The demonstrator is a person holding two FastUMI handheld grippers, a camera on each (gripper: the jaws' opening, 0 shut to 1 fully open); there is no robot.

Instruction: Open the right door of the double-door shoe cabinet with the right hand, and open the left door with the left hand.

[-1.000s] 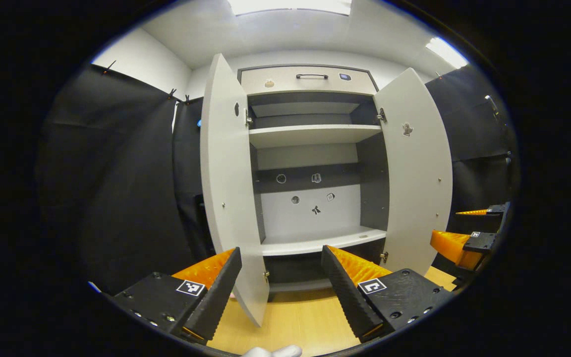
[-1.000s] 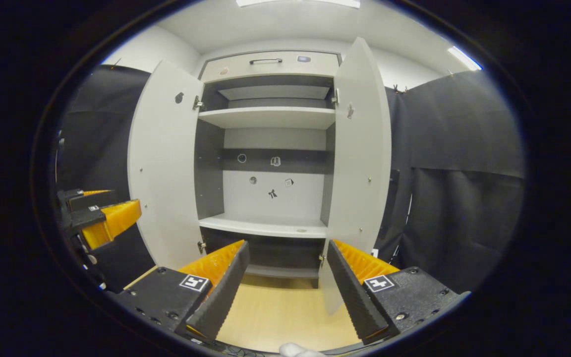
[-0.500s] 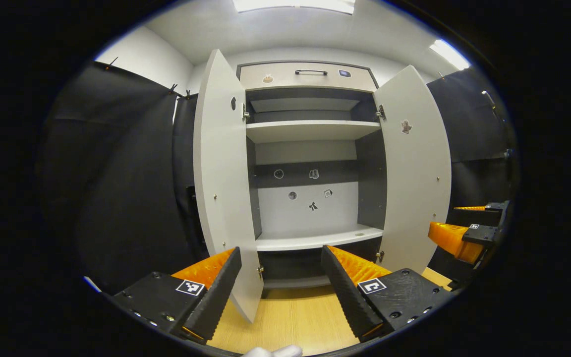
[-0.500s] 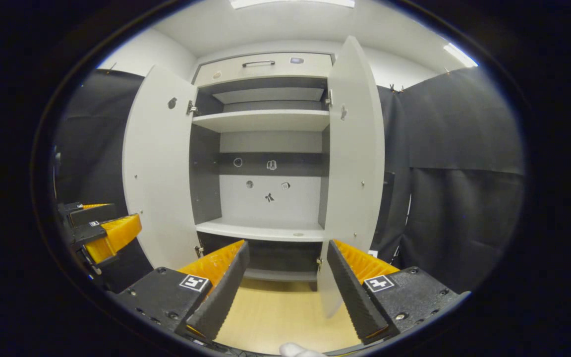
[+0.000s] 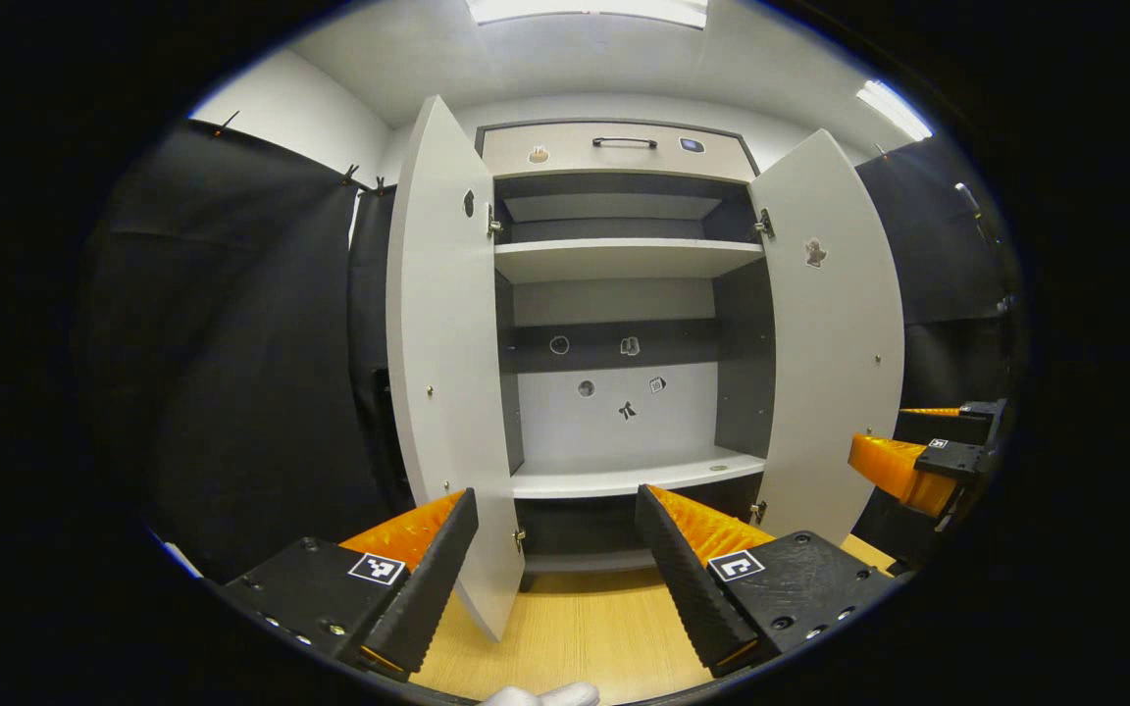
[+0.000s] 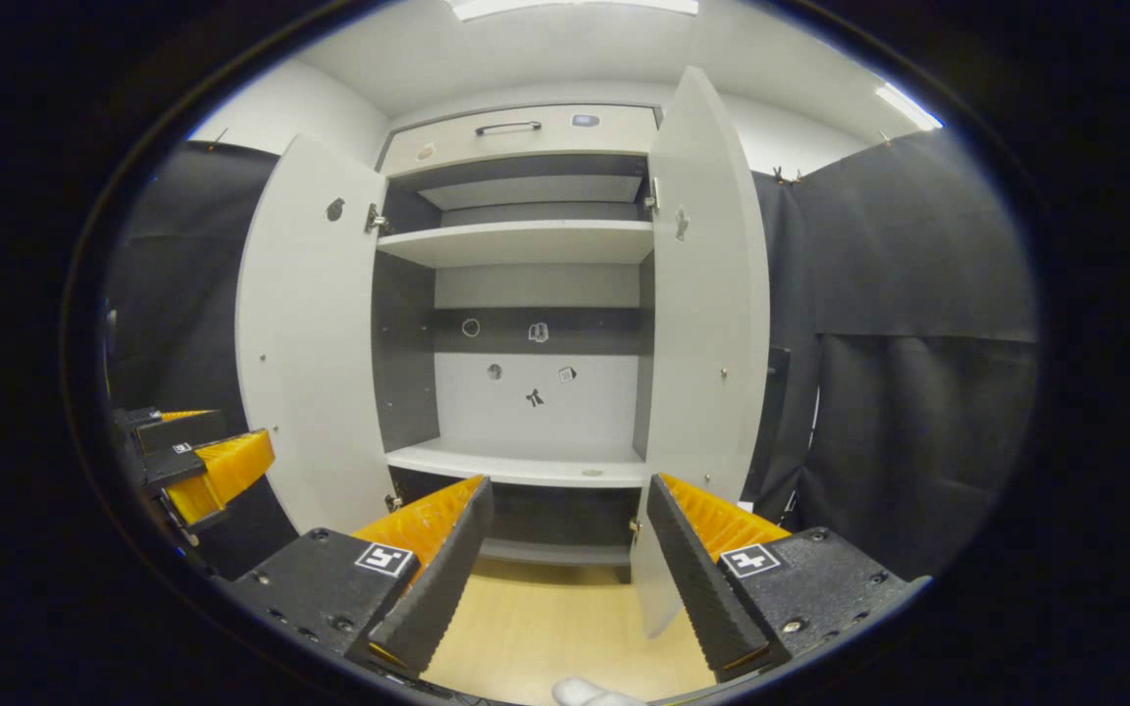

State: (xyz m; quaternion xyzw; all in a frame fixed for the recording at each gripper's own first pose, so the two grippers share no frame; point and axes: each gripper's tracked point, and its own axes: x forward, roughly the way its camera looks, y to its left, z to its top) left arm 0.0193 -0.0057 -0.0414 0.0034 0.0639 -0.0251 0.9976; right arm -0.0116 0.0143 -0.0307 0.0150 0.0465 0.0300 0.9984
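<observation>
While both claws gape empty at frame bottom, the left claw [image 5: 557,559] view shows the right claw [image 5: 903,461] at right edge; the right claw's view [image 6: 565,554] shows the left one at left edge. Beyond the wooden floor [image 6: 545,628], the shoe cabinet [image 5: 624,157] stands upright, centre frame, left door [image 5: 442,373] and right door [image 6: 707,324] swung outward.

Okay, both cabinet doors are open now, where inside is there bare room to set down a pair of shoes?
The lower shelf, between the dark side walls and under the stickers on the back panel, looks bare apart from a small round mark near its right front. The upper shelf also looks bare. The left door and right door stand wide, so the way between them is free.
</observation>
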